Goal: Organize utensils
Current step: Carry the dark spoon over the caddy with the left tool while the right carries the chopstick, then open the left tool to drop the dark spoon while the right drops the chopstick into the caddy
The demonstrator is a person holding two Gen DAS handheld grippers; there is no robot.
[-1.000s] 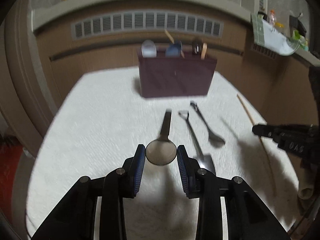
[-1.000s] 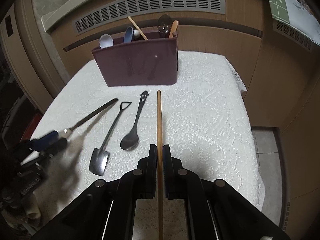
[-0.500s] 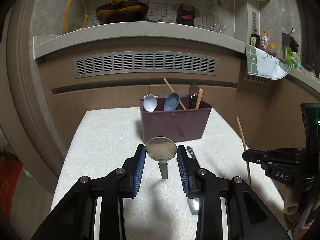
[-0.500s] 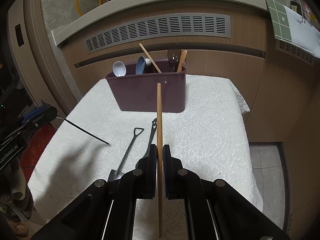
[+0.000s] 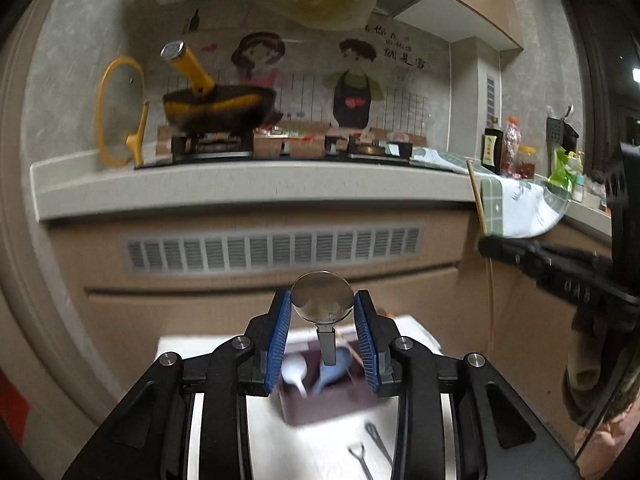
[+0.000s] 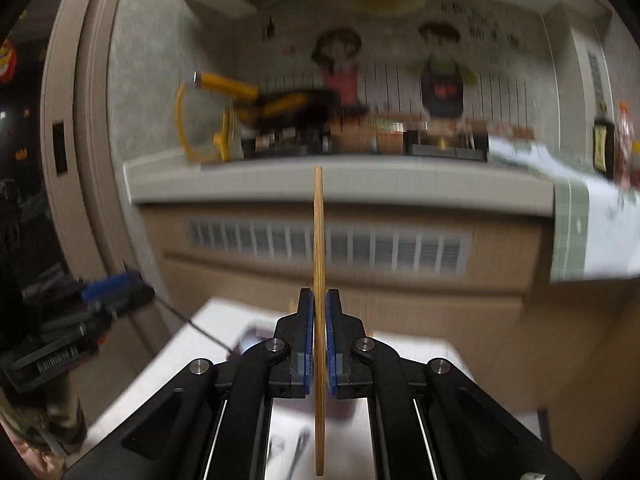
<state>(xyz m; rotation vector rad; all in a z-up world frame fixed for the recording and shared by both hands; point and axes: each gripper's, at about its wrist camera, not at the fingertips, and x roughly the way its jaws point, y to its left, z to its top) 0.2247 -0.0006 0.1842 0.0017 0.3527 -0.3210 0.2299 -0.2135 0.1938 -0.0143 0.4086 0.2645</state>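
Both grippers have risen since the earlier frames: the white cloth that filled each view now shows only along the bottom edge, and the kitchen counter and wall decals fill the upper half. The left gripper [image 5: 323, 312] has its blue pads [image 5: 280, 332] pressed on either side of the round bowl of a metal spoon [image 5: 322, 302], whose handle hangs down between the fingers — a firm hold, jaws partly closed around the bowl. Below it, blurred, stands the maroon utensil caddy [image 5: 320, 408] on the white-clothed table [image 5: 264, 440], with a white spoon [image 5: 294, 374] and a blue spoon [image 5: 334, 368] standing inside it. Two dark utensils lie on the cloth in front of the caddy: a small shovel-handled spoon [image 5: 360, 460] and another dark-handled piece [image 5: 378, 442] just beside it.

The right gripper [image 6: 319, 316] is nearly closed, its pads clamped on a wooden chopstick [image 6: 319, 240] that stands upright between them, its upper end in front of the counter edge and its lower end running down past the fingers. From the left wrist view the same chopstick [image 5: 476, 200] rises from the right gripper [image 5: 490, 247] at the right edge. In the right wrist view the left gripper [image 6: 116, 286] appears at the left, the spoon's thin handle [image 6: 192, 326] slanting down from it toward the caddy [image 6: 256, 340], which is only partly visible and blurred.
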